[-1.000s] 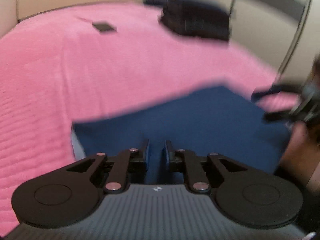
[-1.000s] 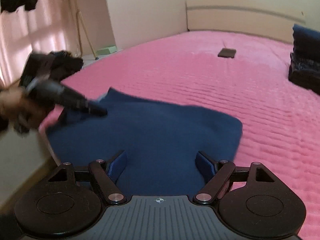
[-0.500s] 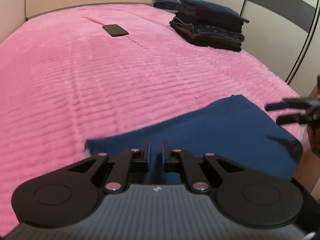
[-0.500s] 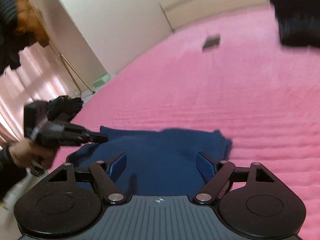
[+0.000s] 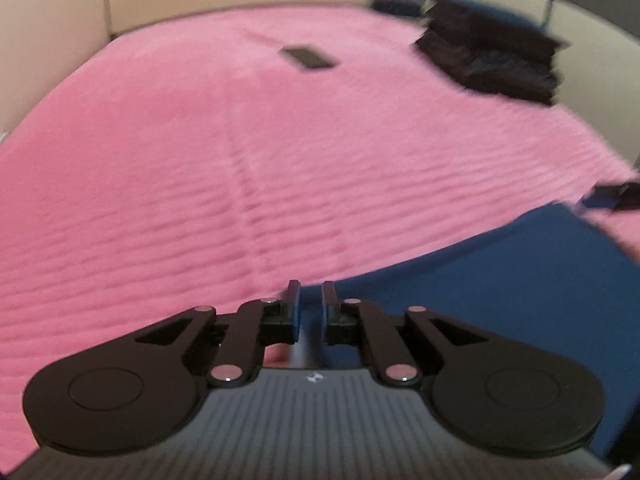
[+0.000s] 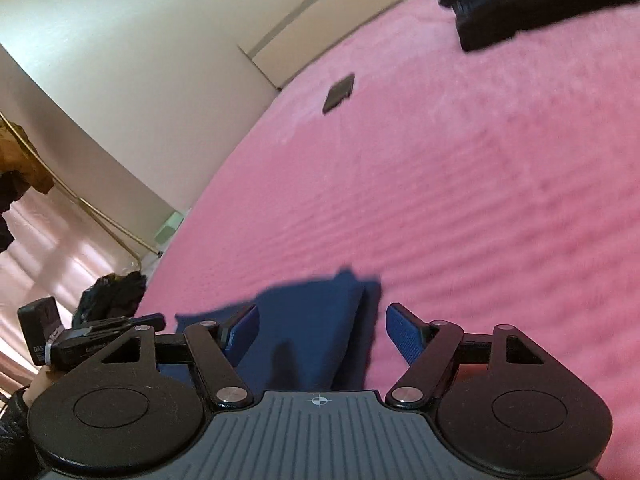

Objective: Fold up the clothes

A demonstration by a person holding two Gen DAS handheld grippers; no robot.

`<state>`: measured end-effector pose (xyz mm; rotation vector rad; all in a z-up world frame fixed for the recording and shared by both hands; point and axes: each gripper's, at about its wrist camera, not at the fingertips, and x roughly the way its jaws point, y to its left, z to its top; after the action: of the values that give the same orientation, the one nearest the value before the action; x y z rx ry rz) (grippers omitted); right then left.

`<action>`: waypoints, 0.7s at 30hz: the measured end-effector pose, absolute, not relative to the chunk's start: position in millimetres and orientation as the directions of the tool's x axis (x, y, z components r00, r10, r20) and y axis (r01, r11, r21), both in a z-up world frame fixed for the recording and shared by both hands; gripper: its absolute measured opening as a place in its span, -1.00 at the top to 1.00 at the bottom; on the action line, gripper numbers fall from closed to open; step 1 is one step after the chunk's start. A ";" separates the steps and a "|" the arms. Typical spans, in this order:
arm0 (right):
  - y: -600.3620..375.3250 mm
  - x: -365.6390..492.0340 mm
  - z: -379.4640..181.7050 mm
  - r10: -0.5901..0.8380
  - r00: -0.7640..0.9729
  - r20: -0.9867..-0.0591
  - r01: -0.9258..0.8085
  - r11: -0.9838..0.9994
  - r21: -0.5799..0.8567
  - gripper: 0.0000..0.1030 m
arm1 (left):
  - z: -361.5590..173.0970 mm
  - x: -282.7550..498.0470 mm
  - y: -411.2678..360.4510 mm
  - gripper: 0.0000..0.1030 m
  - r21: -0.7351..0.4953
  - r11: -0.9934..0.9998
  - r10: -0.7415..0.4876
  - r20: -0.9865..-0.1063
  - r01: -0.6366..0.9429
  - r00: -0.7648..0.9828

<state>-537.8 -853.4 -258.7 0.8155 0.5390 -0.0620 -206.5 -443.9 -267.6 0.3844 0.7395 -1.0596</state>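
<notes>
Our left gripper (image 5: 307, 304) is now pinched nearly together on the navy garment's (image 5: 500, 280) edge, having dragged it along the pink bedspread (image 5: 280, 160). Our right gripper (image 6: 322, 328), rolled over since a moment ago, is closing around the cloth's other side, not yet pressing; we're judging a fold is starting.

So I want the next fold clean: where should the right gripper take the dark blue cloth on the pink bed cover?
Probably at the far corner of the dark blue cloth, coming in low from the near side. Its edge lies flat on the pink bed cover ahead of the right gripper, whose jaws are closing.
</notes>
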 end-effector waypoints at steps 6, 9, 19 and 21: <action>-841.2 -529.7 -257.6 0.111 0.840 -0.531 0.295 0.728 0.619 0.64 | -298.4 -243.0 -468.0 0.69 -0.076 0.331 -0.638 -0.753 0.941 0.163; -822.3 -521.7 -238.5 0.074 0.840 -0.538 0.236 0.843 0.484 0.77 | -302.7 -241.7 -467.7 0.66 -0.081 0.348 -0.652 -0.737 0.934 0.179; -853.4 -526.3 -270.4 0.121 0.843 -0.525 0.262 0.759 0.596 0.69 | -300.6 -240.5 -466.8 0.57 -0.056 0.354 -0.638 -0.745 0.934 0.197; -844.1 -532.3 -256.2 0.063 0.835 -0.547 0.293 0.791 0.538 0.32 | -297.0 -240.0 -463.2 0.55 -0.041 0.366 -0.628 -0.748 0.930 0.215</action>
<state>-532.3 -844.1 -256.2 0.6558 0.5798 -0.1316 -240.0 -463.2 -297.0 0.4713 0.7650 -1.1367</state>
